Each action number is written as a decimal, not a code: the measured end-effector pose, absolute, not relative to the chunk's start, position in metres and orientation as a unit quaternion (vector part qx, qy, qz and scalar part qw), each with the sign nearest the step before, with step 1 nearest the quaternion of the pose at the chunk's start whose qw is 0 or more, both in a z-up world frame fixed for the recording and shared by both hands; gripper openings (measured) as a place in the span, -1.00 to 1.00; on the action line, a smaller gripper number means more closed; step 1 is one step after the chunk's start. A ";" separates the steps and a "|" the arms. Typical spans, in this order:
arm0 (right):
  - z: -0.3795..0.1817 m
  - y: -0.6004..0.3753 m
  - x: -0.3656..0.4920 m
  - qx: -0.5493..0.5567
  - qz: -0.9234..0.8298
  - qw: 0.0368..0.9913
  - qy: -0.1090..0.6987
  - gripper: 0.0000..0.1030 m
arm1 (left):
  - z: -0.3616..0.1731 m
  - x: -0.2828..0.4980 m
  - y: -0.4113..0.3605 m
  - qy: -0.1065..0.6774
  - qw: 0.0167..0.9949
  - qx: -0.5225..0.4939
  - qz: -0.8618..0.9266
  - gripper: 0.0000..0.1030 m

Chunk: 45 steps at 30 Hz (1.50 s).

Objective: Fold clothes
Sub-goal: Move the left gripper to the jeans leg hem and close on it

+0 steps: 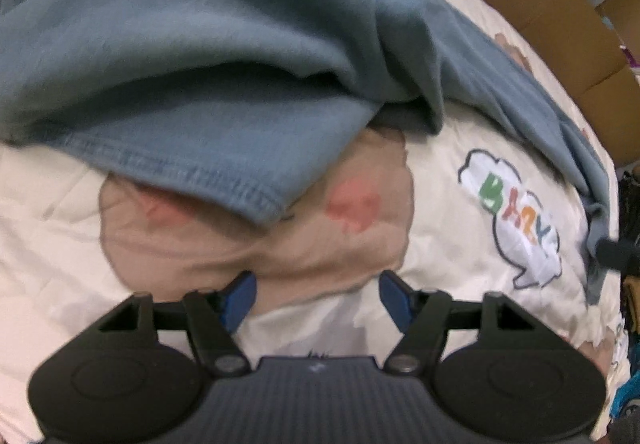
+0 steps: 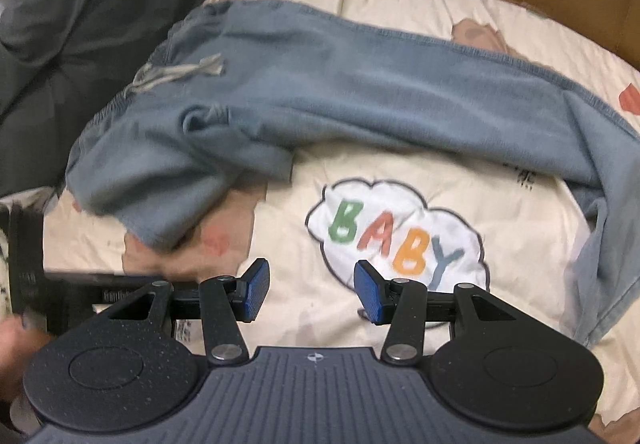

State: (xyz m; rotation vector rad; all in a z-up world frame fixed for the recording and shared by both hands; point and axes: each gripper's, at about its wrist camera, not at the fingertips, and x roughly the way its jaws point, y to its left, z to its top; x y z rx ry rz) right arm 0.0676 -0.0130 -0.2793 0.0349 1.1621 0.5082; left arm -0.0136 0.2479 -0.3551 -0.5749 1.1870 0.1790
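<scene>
Blue-grey sweatpants [image 2: 360, 84] lie spread and rumpled across a cream quilt [image 2: 304, 328] printed with a "BABY" cloud [image 2: 400, 240], the gathered waistband and pale drawstring [image 2: 180, 74] at the upper left in the right wrist view. One leg (hem stitched) is doubled back in a loose fold toward the viewer [image 1: 192, 124], while the other trails off to the right.

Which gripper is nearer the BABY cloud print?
Right. The right gripper hovers at the BABY cloud print's lower edge; the left gripper sits off to its side, by the blue pants.
</scene>
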 end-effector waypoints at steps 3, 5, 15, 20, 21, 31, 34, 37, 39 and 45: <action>-0.285 -0.015 0.069 0.039 0.231 0.802 0.549 0.05 | -0.346 -0.010 0.251 0.537 0.800 -0.254 0.081 0.10; -0.289 -0.015 0.069 0.049 0.230 0.800 0.552 0.05 | -0.341 -0.010 0.257 0.522 0.808 -0.261 0.078 0.03; -0.304 -0.021 0.074 0.078 0.226 0.789 0.566 0.05 | -0.337 -0.030 0.276 0.482 0.825 -0.270 0.117 -0.57; -0.314 -0.022 0.071 0.070 0.220 0.781 0.580 0.05 | -0.342 -0.030 0.279 0.478 0.826 -0.272 0.127 -0.31; -0.314 -0.022 0.070 0.066 0.221 0.781 0.581 0.06 | -0.345 -0.028 0.279 0.482 0.824 -0.272 0.126 -0.30; -0.315 -0.028 0.068 0.039 0.211 0.773 0.597 0.07 | -0.363 -0.011 0.265 0.473 0.841 -0.237 0.112 -0.04; -0.312 -0.031 0.068 0.037 0.207 0.777 0.594 0.07 | -0.352 -0.010 0.265 0.468 0.843 -0.236 0.123 -0.10; -0.307 -0.029 0.068 0.040 0.212 0.779 0.589 0.07 | -0.333 -0.011 0.266 0.450 0.858 -0.213 0.129 -0.15; -0.305 -0.026 0.067 0.036 0.218 0.780 0.586 0.07 | -0.320 -0.012 0.268 0.439 0.866 -0.197 0.134 -0.15; -0.306 -0.019 0.062 0.027 0.230 0.776 0.587 0.07 | -0.319 -0.002 0.280 0.442 0.864 -0.211 0.116 -0.15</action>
